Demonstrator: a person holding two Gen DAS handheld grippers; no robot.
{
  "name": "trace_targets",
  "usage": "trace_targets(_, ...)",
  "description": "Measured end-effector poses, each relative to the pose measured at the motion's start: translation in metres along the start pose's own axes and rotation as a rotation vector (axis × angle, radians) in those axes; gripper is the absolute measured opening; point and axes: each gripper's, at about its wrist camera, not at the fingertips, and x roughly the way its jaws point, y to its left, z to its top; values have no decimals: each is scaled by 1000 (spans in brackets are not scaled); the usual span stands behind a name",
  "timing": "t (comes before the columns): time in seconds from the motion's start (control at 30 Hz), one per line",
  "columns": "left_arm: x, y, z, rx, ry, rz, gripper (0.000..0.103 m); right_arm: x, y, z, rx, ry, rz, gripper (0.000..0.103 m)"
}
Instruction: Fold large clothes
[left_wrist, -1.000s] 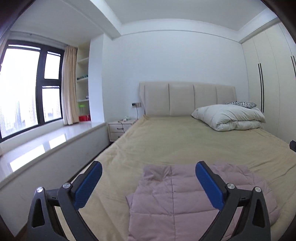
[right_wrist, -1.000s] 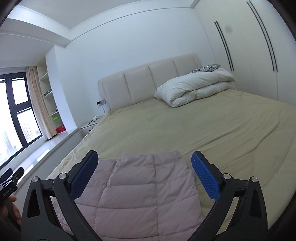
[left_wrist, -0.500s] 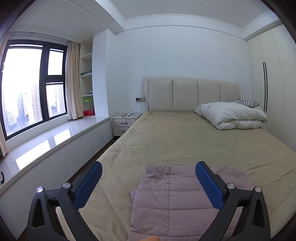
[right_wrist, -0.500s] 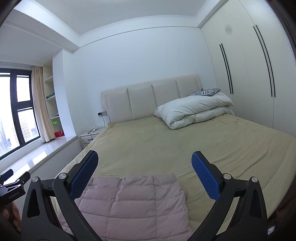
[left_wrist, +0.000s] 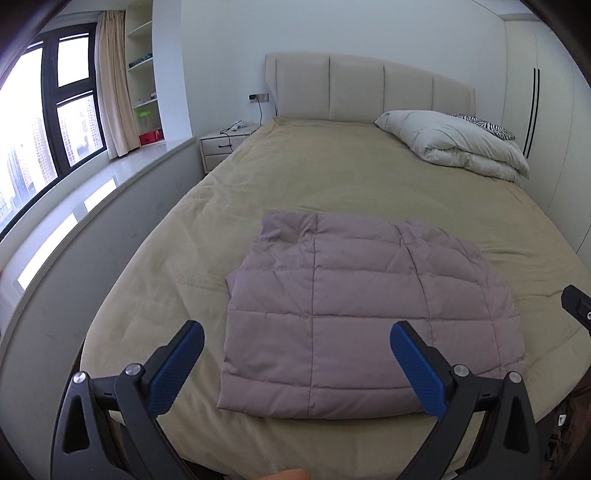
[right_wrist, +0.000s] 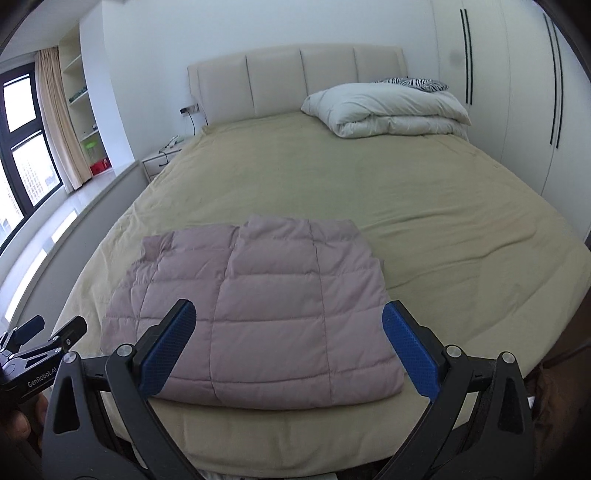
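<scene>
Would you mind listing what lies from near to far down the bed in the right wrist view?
Right gripper with open jaws → folded pink quilted jacket → bare tan bedspread → folded white duvet → beige headboard.

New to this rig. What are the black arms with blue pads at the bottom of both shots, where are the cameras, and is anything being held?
There is no robot. A person holds a two-finger gripper in each hand, and a fisheye camera on each one looks forward along its fingers. The black arms with blue pads are those fingers.

One picture is from the left gripper, the other from the right gripper. Both stand wide open above the near end of the bed and hold nothing.

On the beige bedspread lies a mauve quilted puffer garment, already folded into a rough rectangle. Near the headboard sits a folded white duvet with a zebra-print pillow behind it.

At the left edge of the right view the other handheld unit shows.
</scene>
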Motion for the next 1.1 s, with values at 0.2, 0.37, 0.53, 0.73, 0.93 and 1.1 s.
trace_targets(0.2, 0, -10, -5, 33, 3, -6, 103, 9, 15, -7, -67, 37, -48, 103)
trace_targets(0.37, 2, -13, -8, 32, 17, -3, 103, 14, 18, -10, -79, 64, -55, 103)
trace_targets(0.53, 6, -12, -10, 33, 24, 5, 103, 17, 22, -13, -88, 80, -56, 103)
trace_targets(0.73, 10, -13, -13, 34, 35, 6, 103, 19, 25, -16, -95, 92, -55, 103)
trace_targets(0.93, 15, -13, -16, 29, 56, 1, 103, 21, 27, -17, -101, 101, -55, 103)
trace_targets(1.1, 17, -14, -18, 32, 62, 4, 103, 23, 27, -18, -102, 109, -57, 103)
